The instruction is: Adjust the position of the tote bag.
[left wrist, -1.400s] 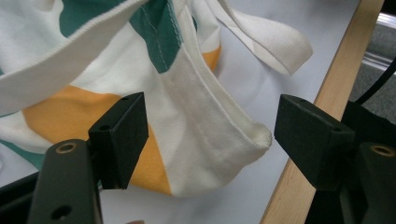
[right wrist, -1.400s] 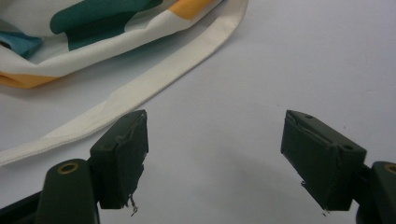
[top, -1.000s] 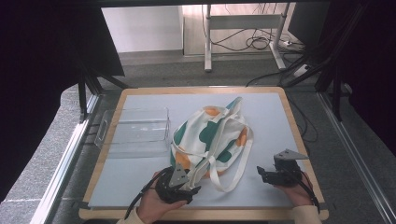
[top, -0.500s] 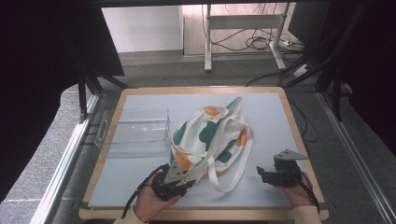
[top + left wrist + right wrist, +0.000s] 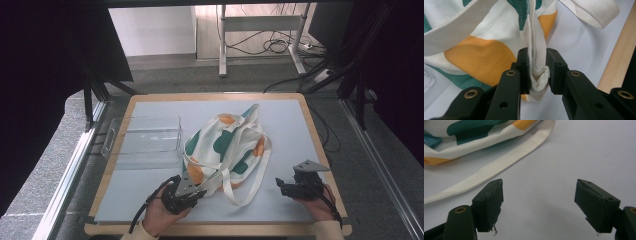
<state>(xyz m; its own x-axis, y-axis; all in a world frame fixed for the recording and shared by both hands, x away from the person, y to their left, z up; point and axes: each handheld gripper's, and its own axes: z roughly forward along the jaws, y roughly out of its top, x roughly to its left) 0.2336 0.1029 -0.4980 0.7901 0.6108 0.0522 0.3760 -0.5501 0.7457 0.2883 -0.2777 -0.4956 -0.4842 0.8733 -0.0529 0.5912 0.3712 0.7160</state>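
Pale blue matting covers my wooden-edged table (image 5: 320, 125). Near its middle lies the patterned cloth bag (image 5: 225, 145), white with green and orange patches. My left gripper (image 5: 535, 72) has just been closing and now pinches a folded white edge of that bag between its pads. My right gripper (image 5: 539, 202) stands wide over bare mat, just beside the bag's strap (image 5: 499, 170). A clear plastic box (image 5: 145, 140) sits left of the bag.

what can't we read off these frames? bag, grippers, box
- Bag: whatever is inside it, high view, its own cloth covers it.
- Left gripper: fingertips in the high view, tucked under the bag's edge; in the left gripper view the jaws have just been closing on a cloth fold.
- Clear box: whether it holds anything, high view, glare on its walls.
- Right gripper: open; the table under it is out of frame.
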